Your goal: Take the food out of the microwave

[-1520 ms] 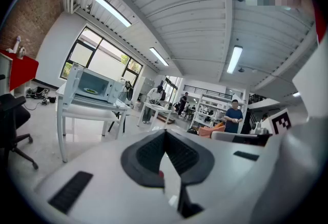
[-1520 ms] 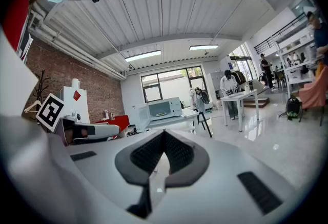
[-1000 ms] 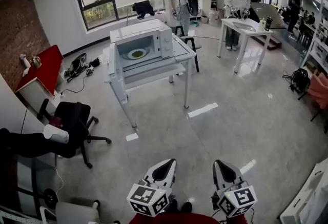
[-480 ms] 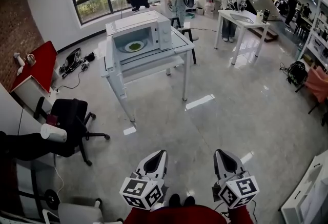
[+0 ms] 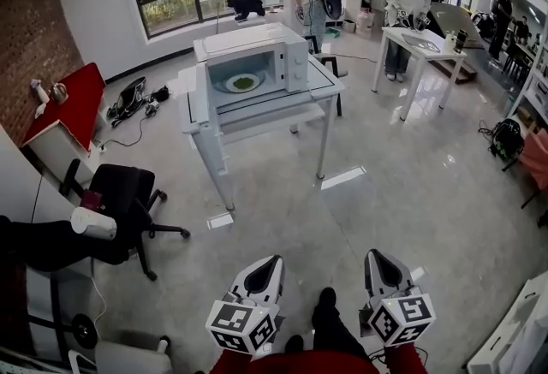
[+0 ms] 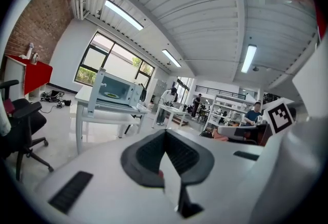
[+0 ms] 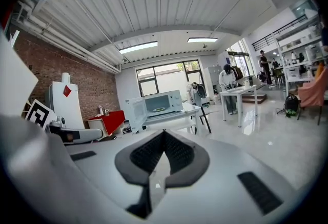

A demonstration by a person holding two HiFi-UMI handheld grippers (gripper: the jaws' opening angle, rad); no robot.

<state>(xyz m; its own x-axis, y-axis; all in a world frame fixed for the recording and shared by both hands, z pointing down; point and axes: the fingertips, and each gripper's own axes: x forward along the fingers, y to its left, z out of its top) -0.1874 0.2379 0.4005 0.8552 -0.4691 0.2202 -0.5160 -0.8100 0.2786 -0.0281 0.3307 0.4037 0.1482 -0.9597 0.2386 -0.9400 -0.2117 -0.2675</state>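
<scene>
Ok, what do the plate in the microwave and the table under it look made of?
Plate: likely glazed ceramic or glass, pale and smooth; too small to be sure. Table: white painted metal frame, probably, by its thin straight legs.

The person holds both grippers low in front, side by side and apart: the left gripper [image 5: 271,261] at about seven o'clock in the head view, the right gripper [image 5: 375,255] at five, each pointing toward twelve. Both pairs of jaws are pressed together, empty. A dark leg [image 5: 330,321] steps forward between them at six.
</scene>
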